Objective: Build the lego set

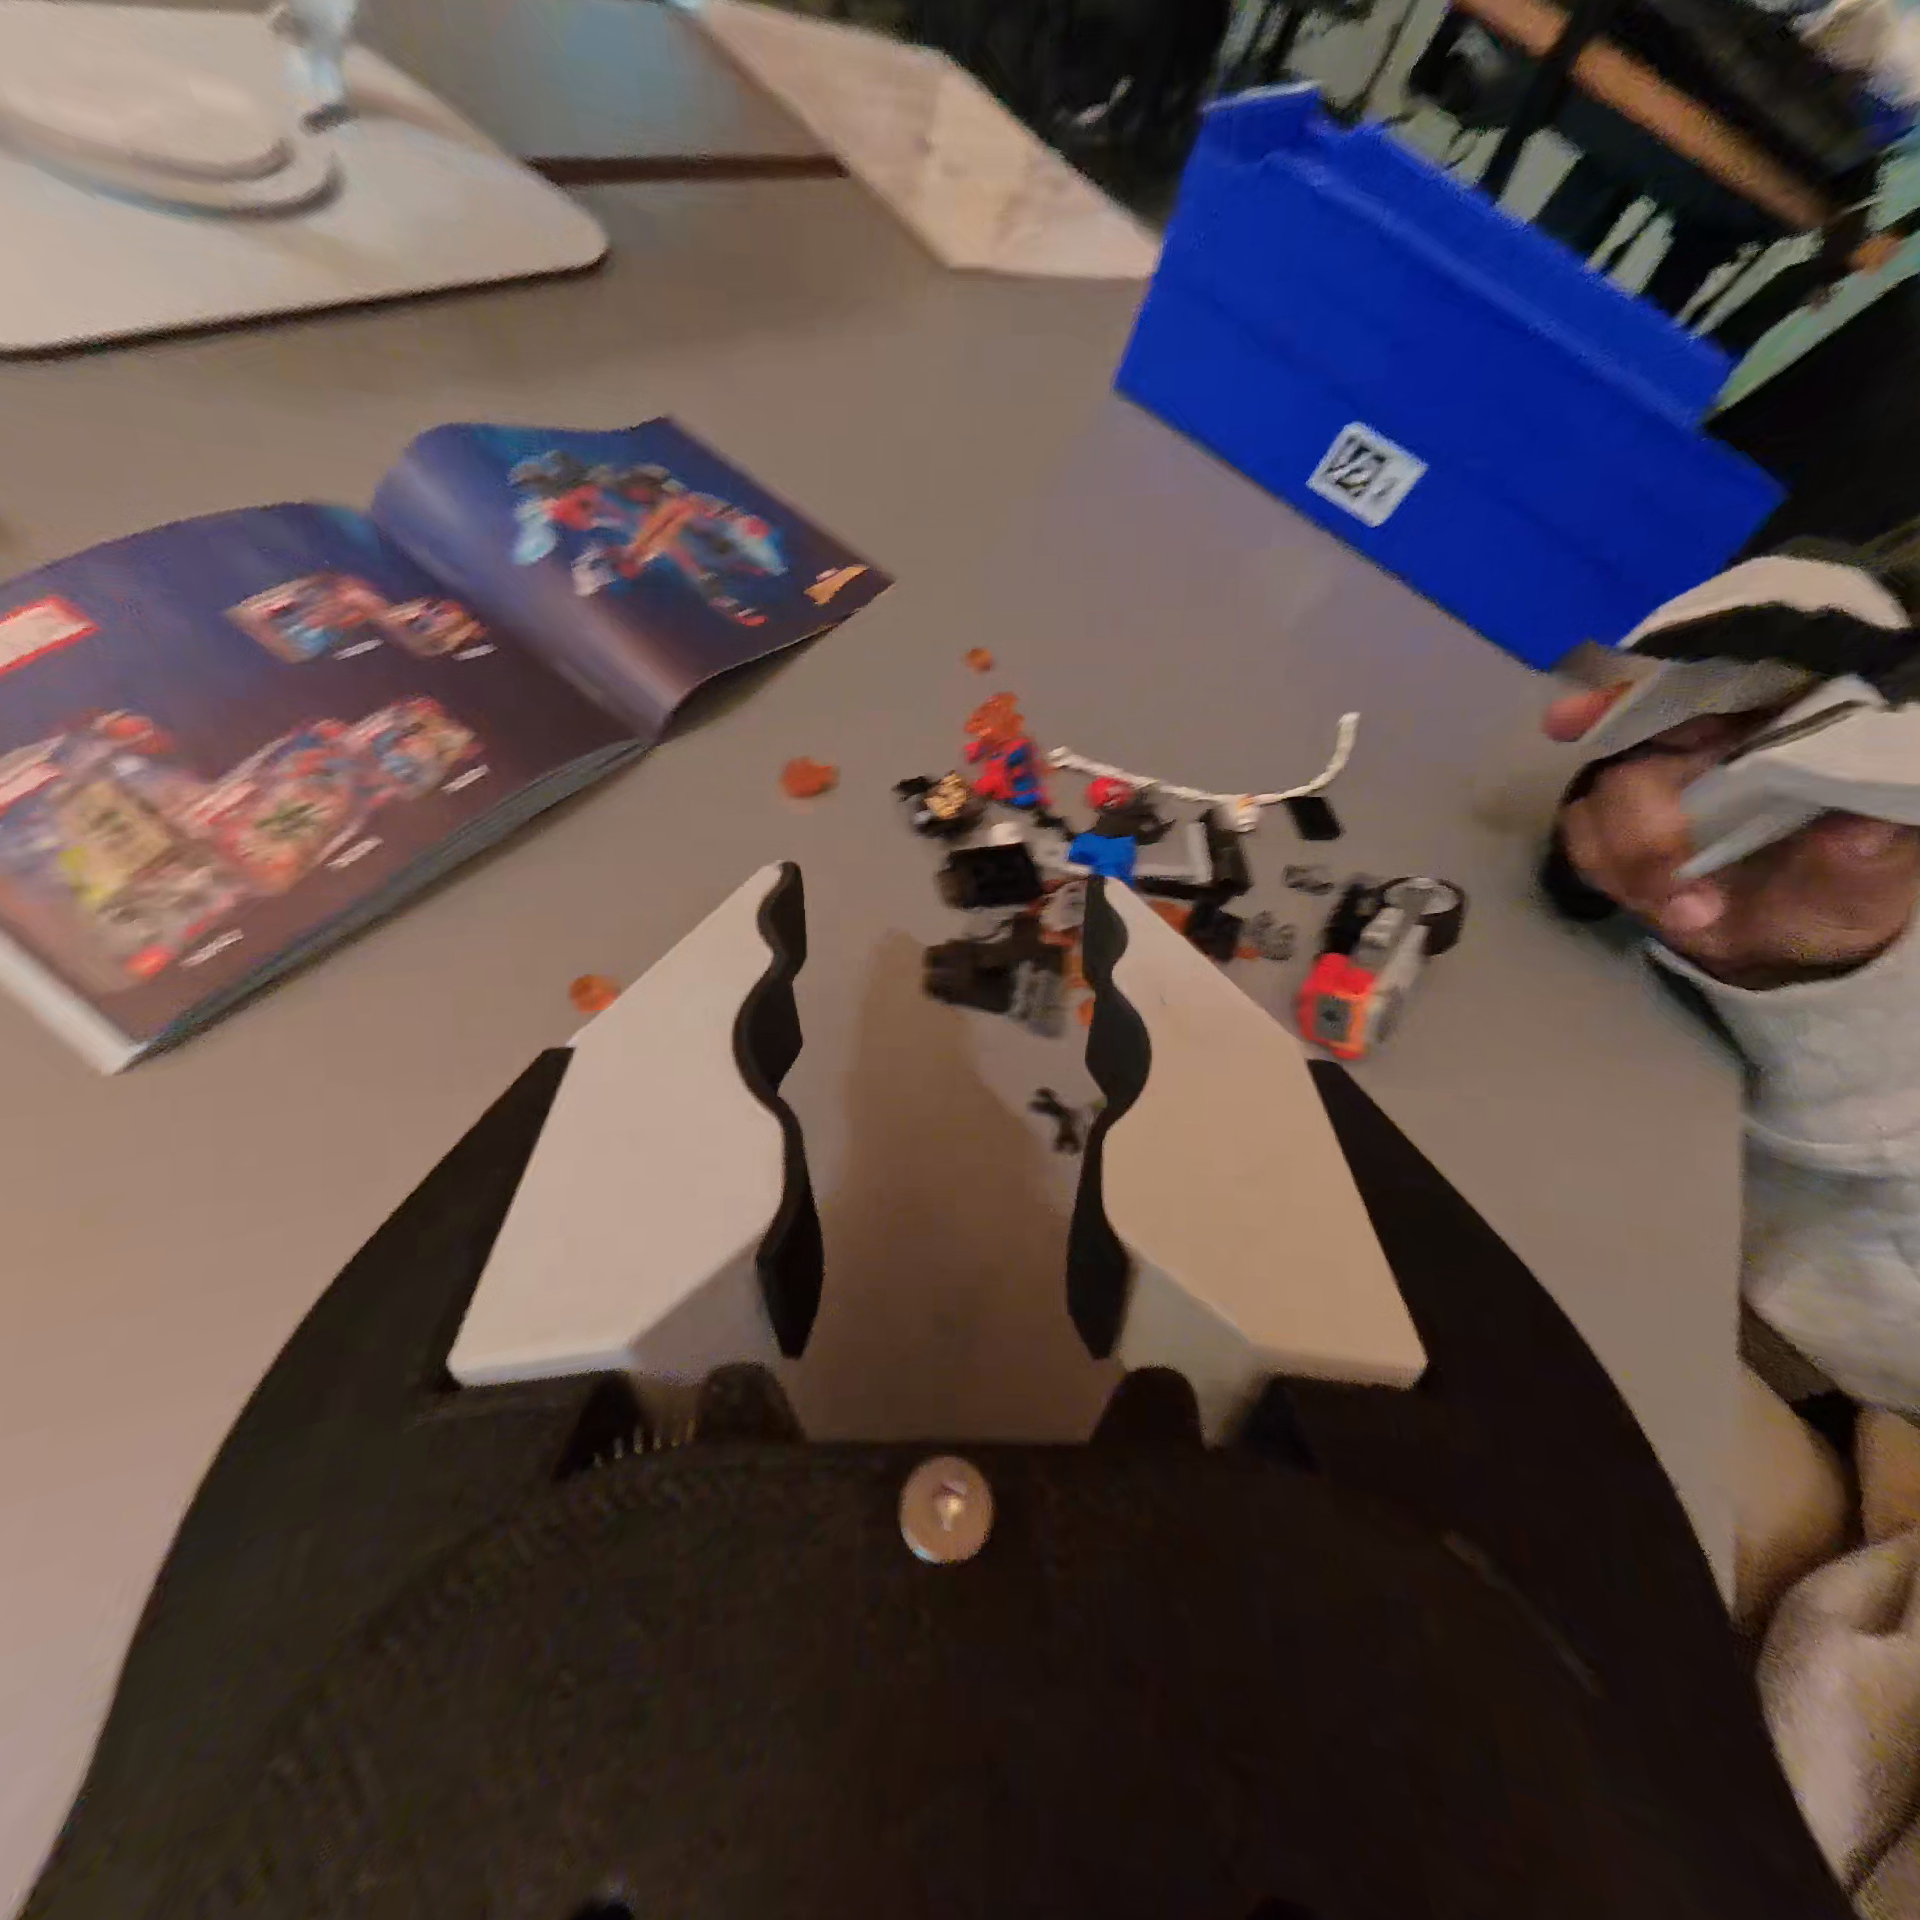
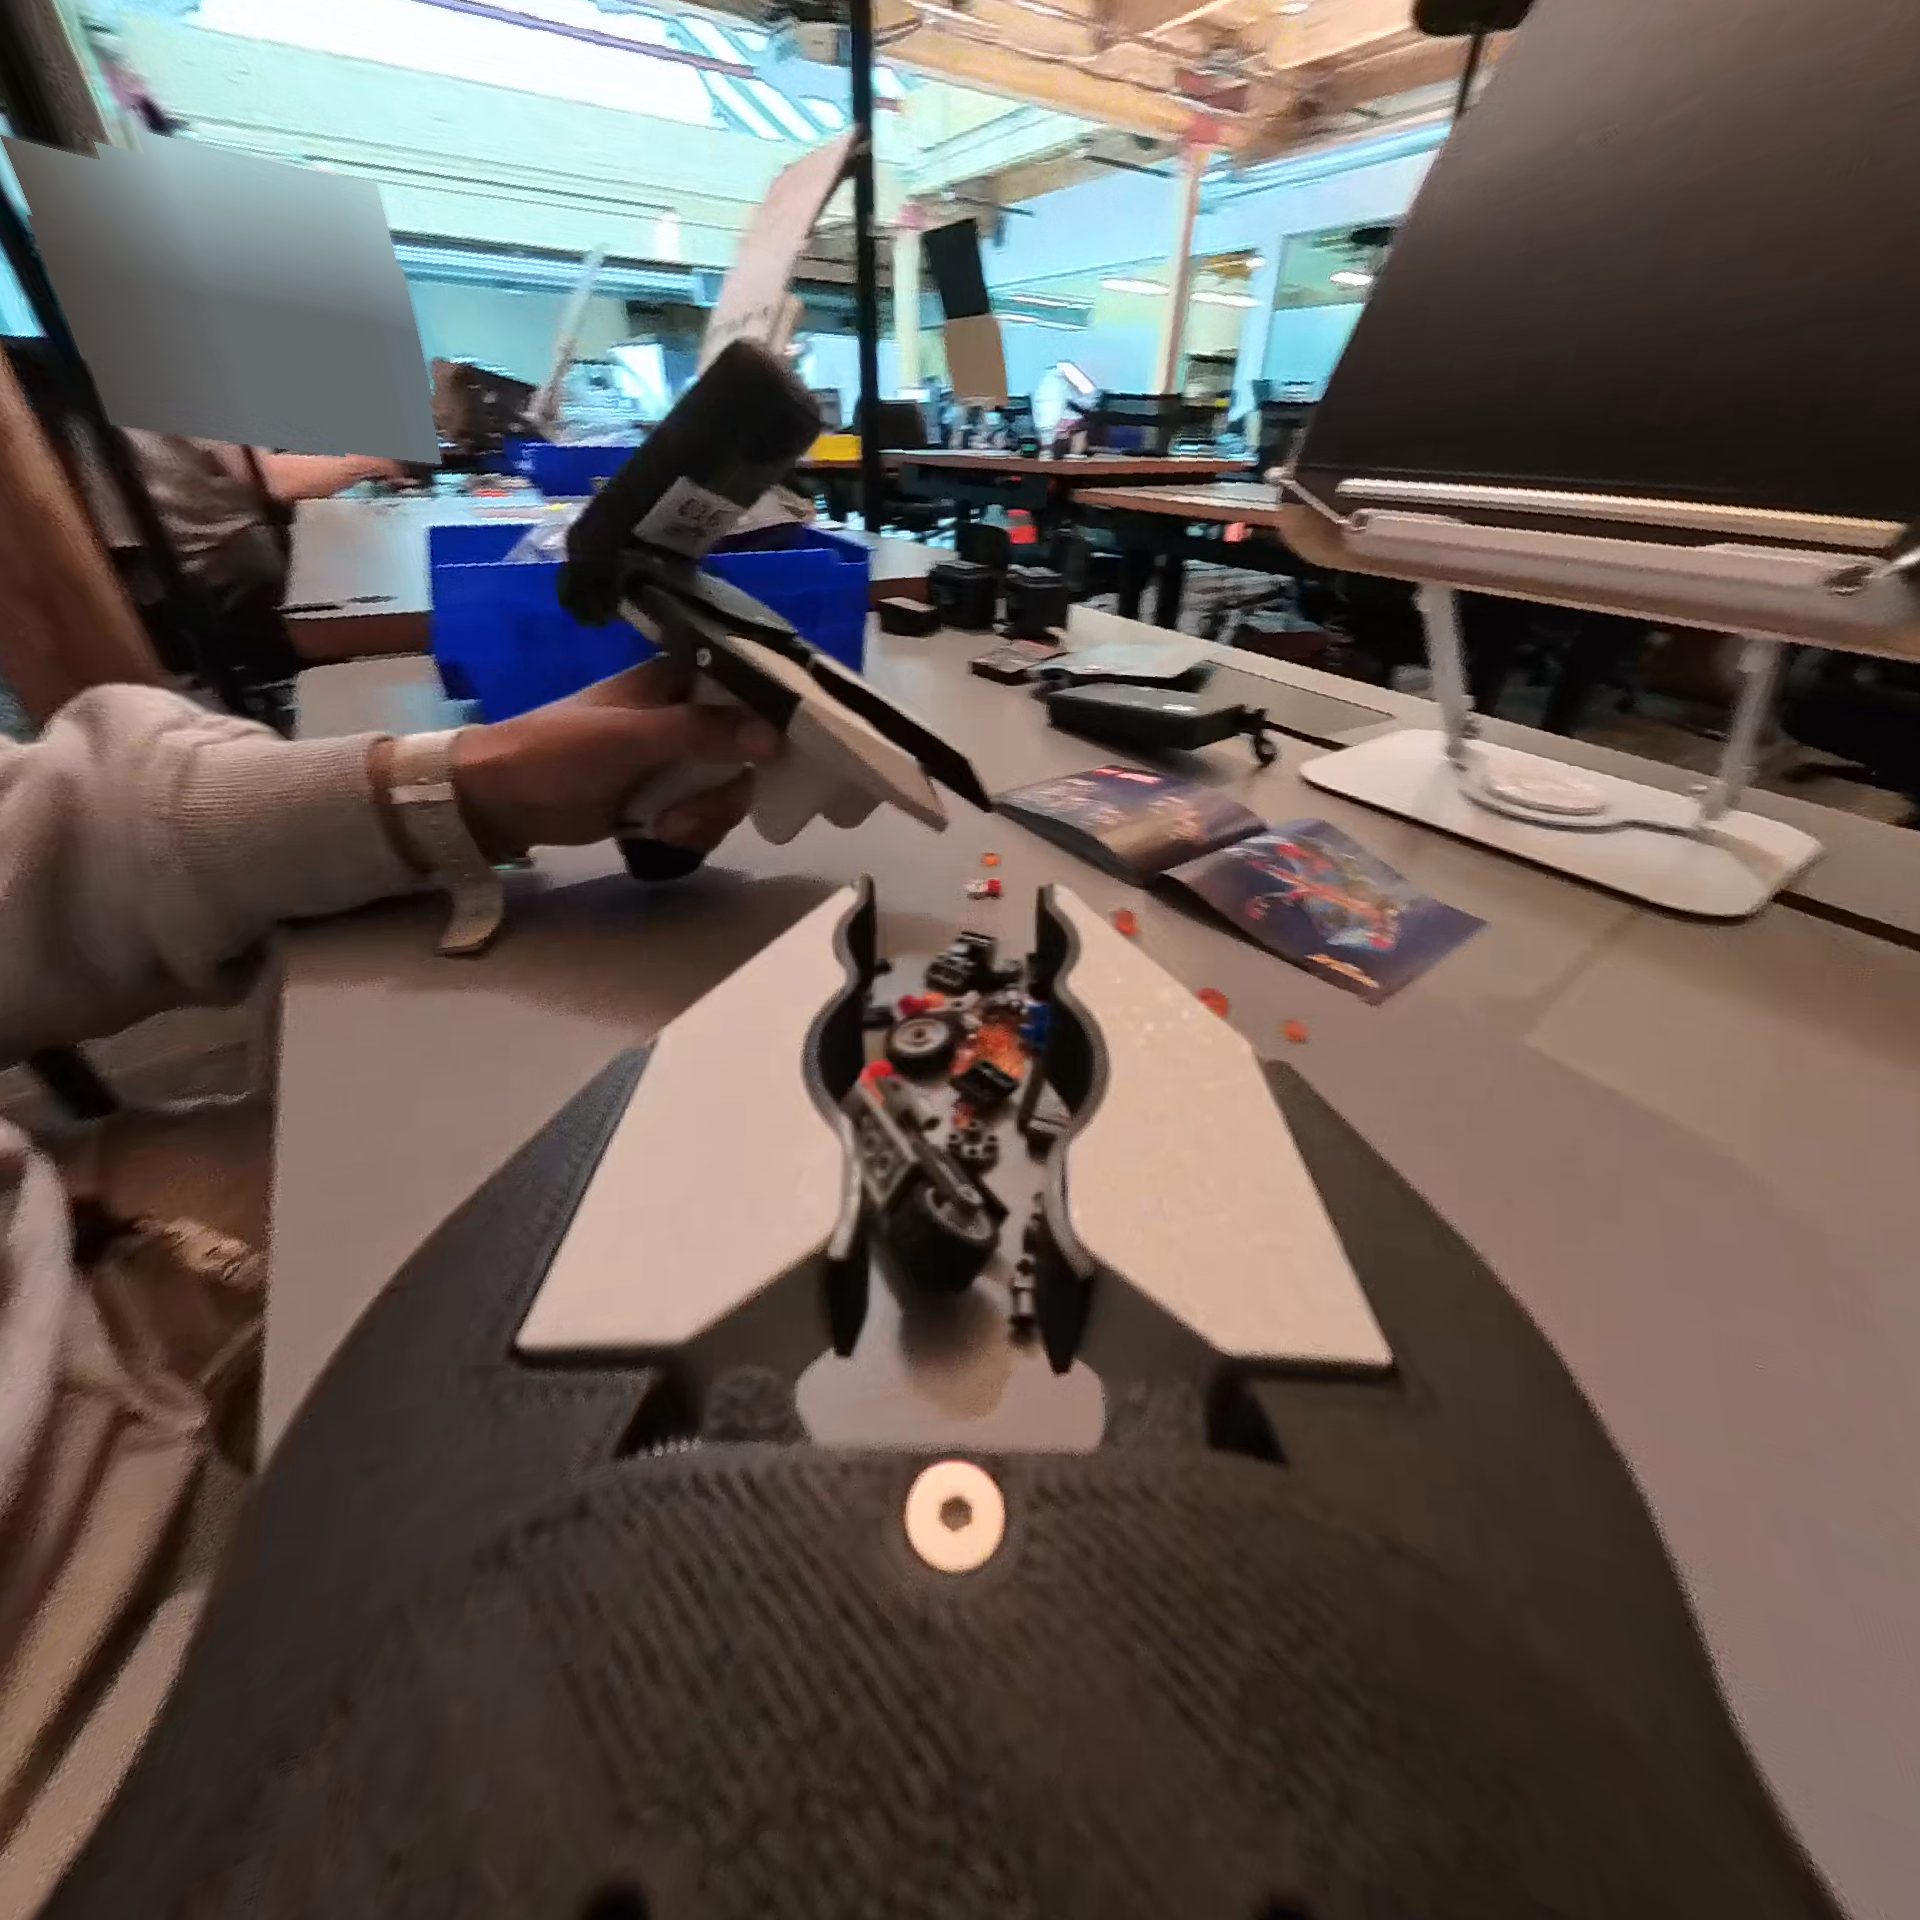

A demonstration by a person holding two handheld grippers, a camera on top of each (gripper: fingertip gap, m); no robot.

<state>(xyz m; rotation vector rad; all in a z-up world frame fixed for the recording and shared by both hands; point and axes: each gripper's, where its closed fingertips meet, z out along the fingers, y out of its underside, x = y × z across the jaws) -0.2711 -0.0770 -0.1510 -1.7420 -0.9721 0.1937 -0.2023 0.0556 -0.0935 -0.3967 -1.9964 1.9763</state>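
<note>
A pile of small toy brick pieces [image 1: 1101, 883] lies on the grey table [image 1: 935, 499]: black, grey, red, blue and orange parts, wheels and a white strip. My left gripper [image 1: 940, 883] is open and empty, held above the table with its tips at the near edge of the pile. My right gripper [image 2: 954, 899] is open and empty, low over the pile [image 2: 956, 1060], which shows through the gap between its fingers. A wheeled piece [image 2: 935, 1226] lies on the table there. In the left wrist view the right gripper [image 1: 1766, 727] is at the right edge, in a hand.
An open picture booklet [image 1: 364, 675] lies left of the pile. A blue bin [image 1: 1403, 364] stands behind it. A white monitor stand [image 2: 1558, 810] and a black power brick [image 2: 1143, 712] sit farther back. Small orange studs [image 1: 805, 777] are scattered about.
</note>
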